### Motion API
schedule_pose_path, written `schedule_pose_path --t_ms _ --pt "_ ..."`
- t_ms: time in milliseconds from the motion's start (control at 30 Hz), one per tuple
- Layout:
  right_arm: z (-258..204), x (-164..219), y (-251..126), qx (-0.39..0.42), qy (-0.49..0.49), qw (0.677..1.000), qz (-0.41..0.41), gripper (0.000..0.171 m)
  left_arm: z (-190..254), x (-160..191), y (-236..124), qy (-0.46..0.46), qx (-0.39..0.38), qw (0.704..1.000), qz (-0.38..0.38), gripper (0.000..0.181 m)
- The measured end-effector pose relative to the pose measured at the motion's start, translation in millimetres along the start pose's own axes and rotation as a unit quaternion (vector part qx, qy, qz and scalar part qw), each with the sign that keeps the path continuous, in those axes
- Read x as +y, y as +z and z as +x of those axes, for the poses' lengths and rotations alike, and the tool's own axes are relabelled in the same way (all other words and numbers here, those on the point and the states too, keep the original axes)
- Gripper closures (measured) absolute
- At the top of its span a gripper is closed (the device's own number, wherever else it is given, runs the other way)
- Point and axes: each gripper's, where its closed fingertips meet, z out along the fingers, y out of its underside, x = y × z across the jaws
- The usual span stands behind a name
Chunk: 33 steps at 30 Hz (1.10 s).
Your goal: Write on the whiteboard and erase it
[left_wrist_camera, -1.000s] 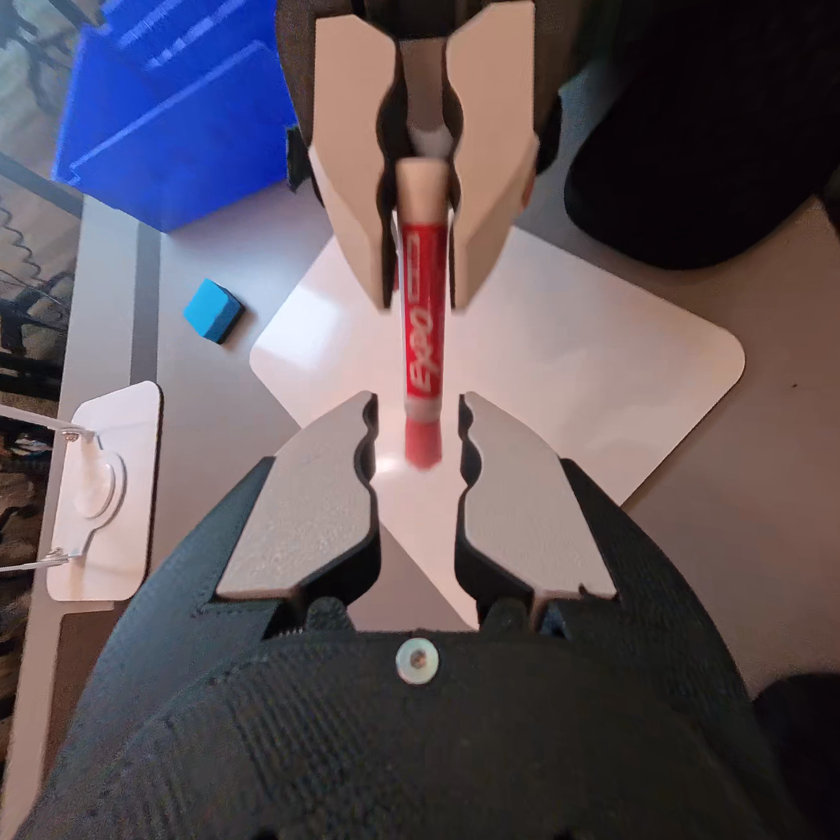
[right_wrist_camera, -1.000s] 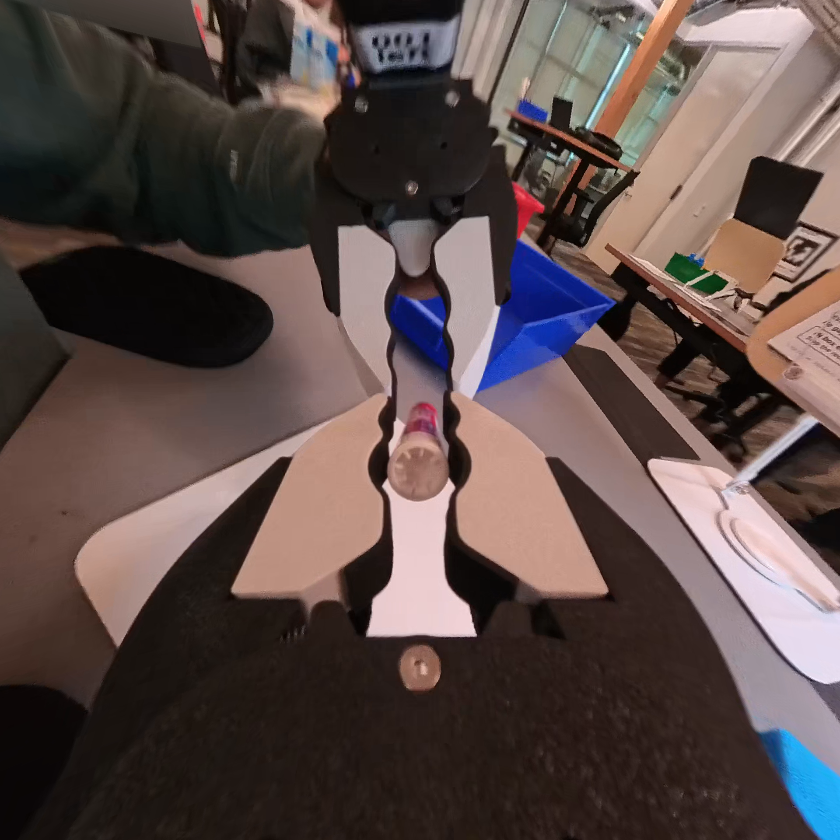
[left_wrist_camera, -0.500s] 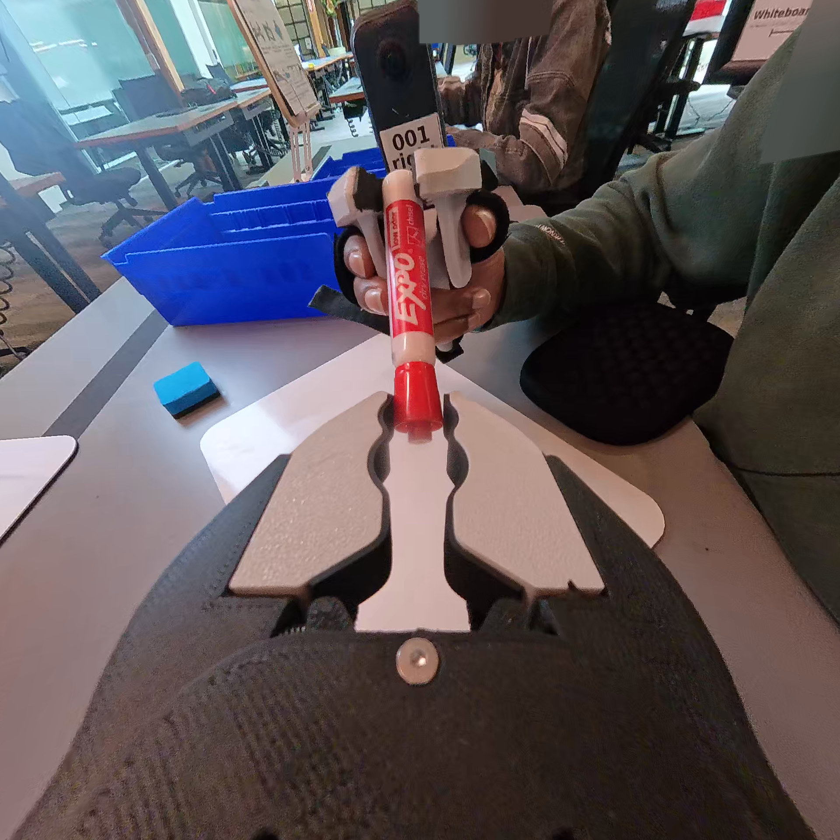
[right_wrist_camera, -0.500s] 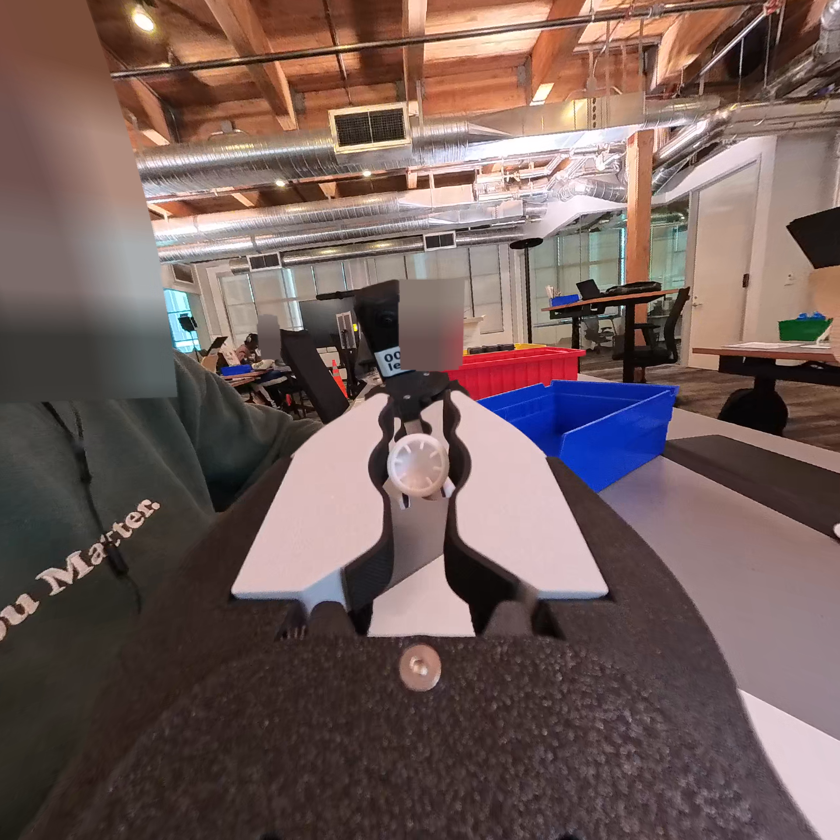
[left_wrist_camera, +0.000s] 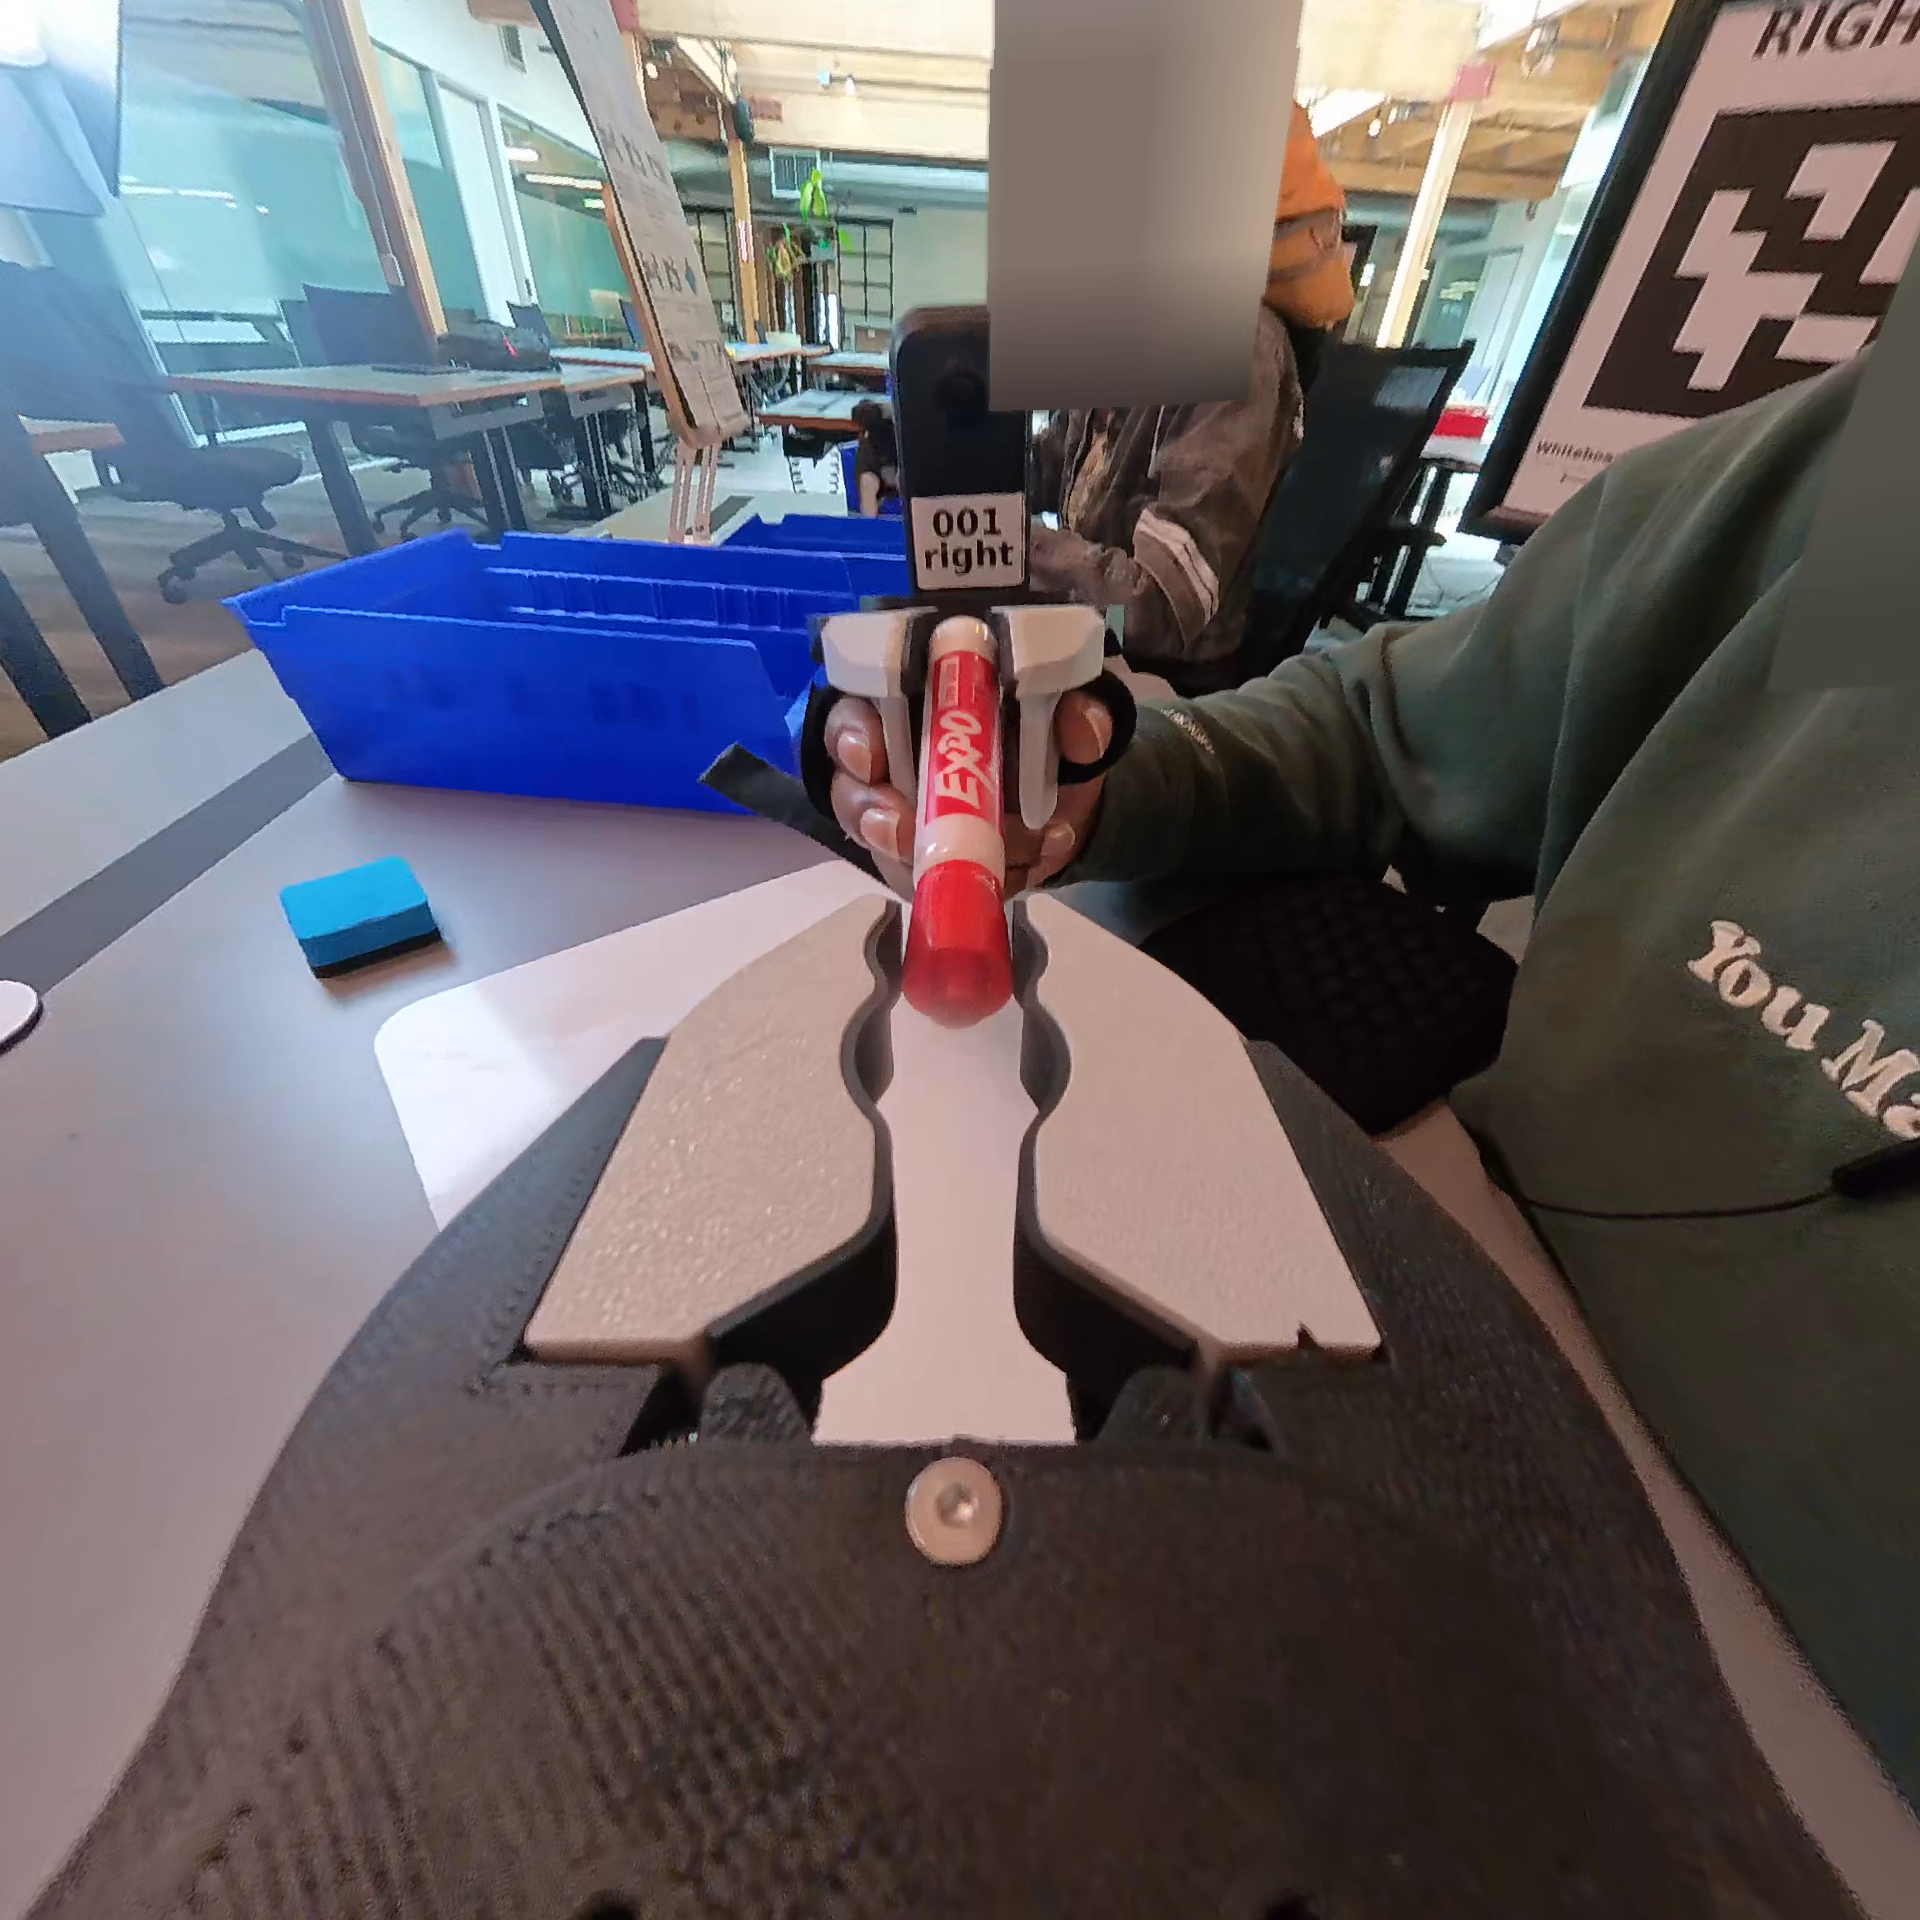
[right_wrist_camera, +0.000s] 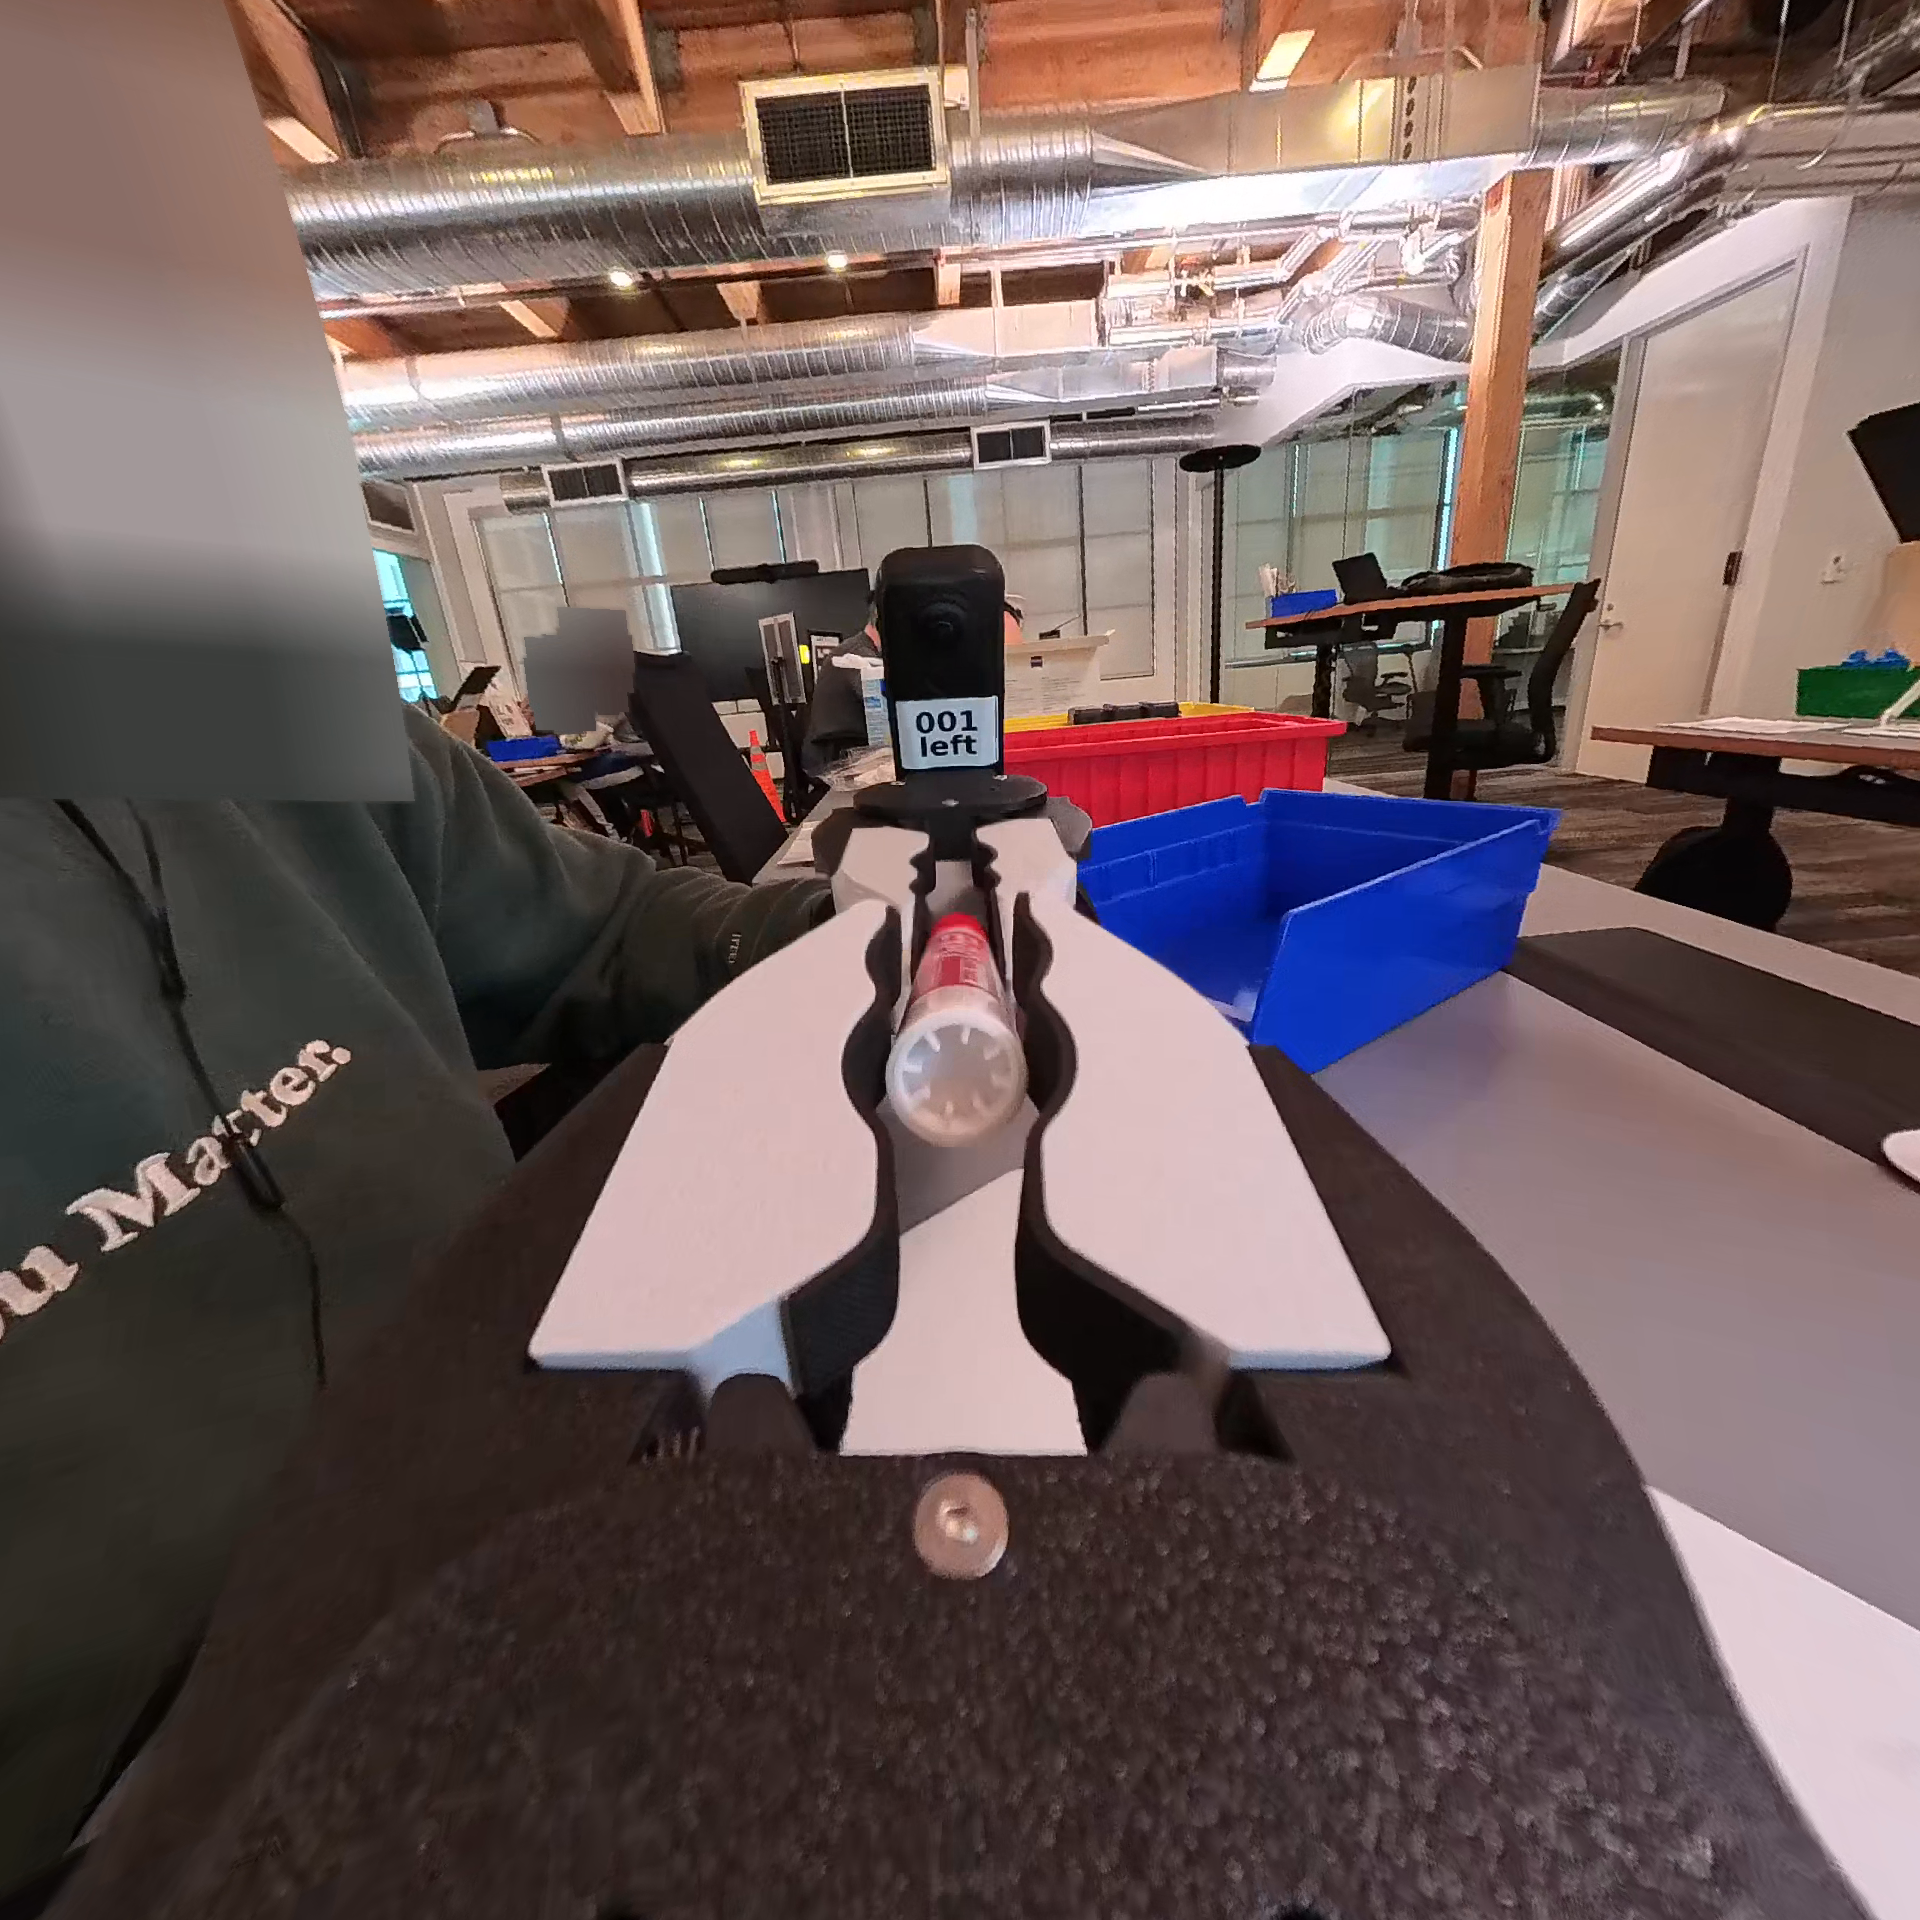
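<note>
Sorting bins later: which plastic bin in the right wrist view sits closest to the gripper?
The blue bin, open-fronted, just right of the right gripper; the red bin stands farther behind it.

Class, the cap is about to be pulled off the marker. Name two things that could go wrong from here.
1. The left tool has only the rounded end of the red cap between its fingertips, so it may slip off without pulling the cap.
2. The right tool grips the marker near its back end; a skewed pull might twist it in that grip.
</note>
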Motion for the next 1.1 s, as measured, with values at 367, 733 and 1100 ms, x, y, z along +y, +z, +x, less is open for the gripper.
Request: schedule_pose_path --t_ms 367,733,1100 --pt "1.1 25.1 4.3 0.011 -0.038 0.995 -0.088 0.149 -0.5 -6.2 -10.8 0.000 0.012 1.000 0.025 0.162" --pt "-2.8 44.4 14.4 0.046 -0.127 0.979 -0.155 0.127 9.5 2.6 -2.3 -0.026 0.050 0.998 0.013 0.162" --pt "-12.9 56.4 27.6 0.040 -0.146 0.974 -0.167 0.128 15.7 8.3 9.5 -0.087 0.069 0.994 0.010 0.162"
